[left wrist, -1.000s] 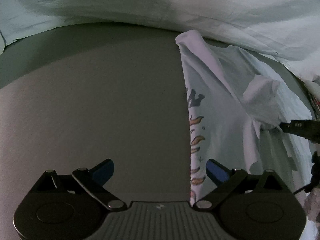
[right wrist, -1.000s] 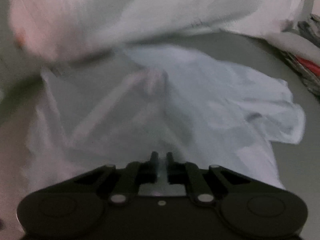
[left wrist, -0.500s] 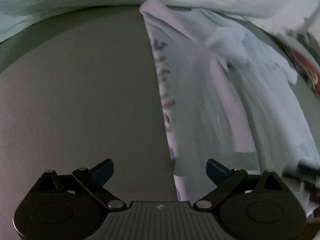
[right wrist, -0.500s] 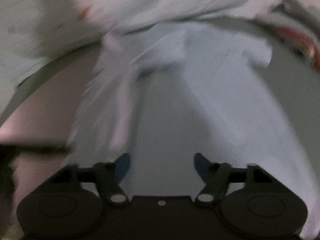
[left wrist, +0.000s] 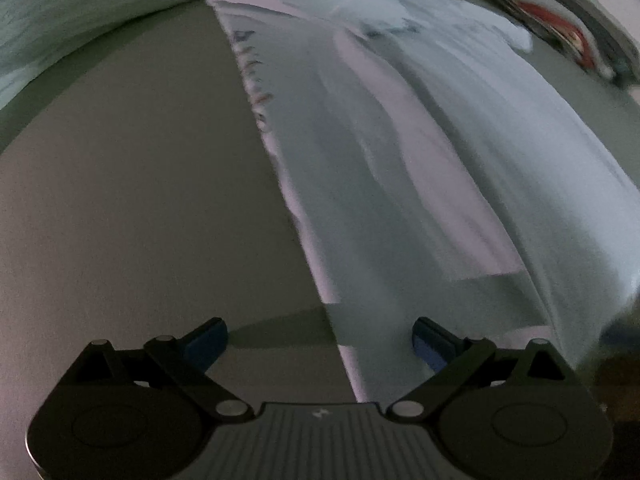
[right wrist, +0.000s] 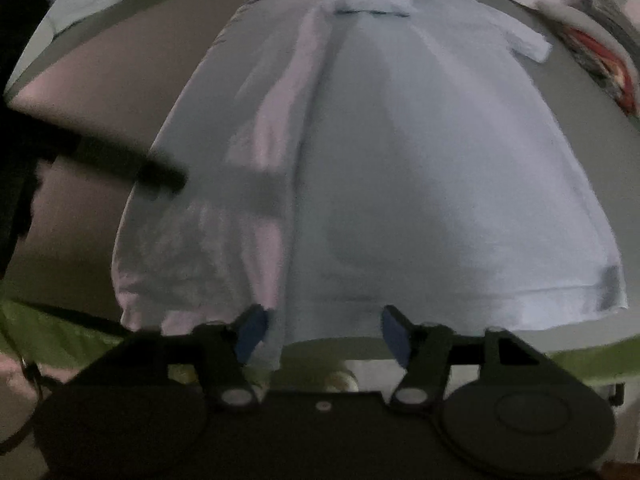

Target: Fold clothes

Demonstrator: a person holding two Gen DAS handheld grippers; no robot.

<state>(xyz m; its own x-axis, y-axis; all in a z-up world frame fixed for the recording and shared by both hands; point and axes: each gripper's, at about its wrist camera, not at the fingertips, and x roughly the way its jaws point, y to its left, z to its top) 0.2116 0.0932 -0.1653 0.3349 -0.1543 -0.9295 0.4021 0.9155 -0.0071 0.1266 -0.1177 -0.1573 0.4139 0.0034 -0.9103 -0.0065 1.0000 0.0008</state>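
Note:
A white T-shirt (left wrist: 400,200) lies flat on the grey surface (left wrist: 140,200), its left side folded inward and a print showing along that folded edge. My left gripper (left wrist: 320,340) is open over the shirt's left edge near the hem, one blue pad above bare surface and the other above cloth. In the right wrist view the T-shirt (right wrist: 420,180) stretches away from the hem. My right gripper (right wrist: 323,334) hangs just over the hem with its jaws opening, and the pads press on nothing. A dark blurred bar (right wrist: 160,172) reaching over the shirt's left edge looks like the left gripper.
A stack of folded clothes with red in it (left wrist: 560,24) (right wrist: 608,60) sits at the far right. Pale bedding (left wrist: 80,20) borders the surface at the back. A green edge (right wrist: 60,328) runs along the near side, below the hem.
The right gripper was shut on a lifted part of the shirt; it has let go and opened, and the cloth now lies folded over. Both grippers have moved toward the hem.

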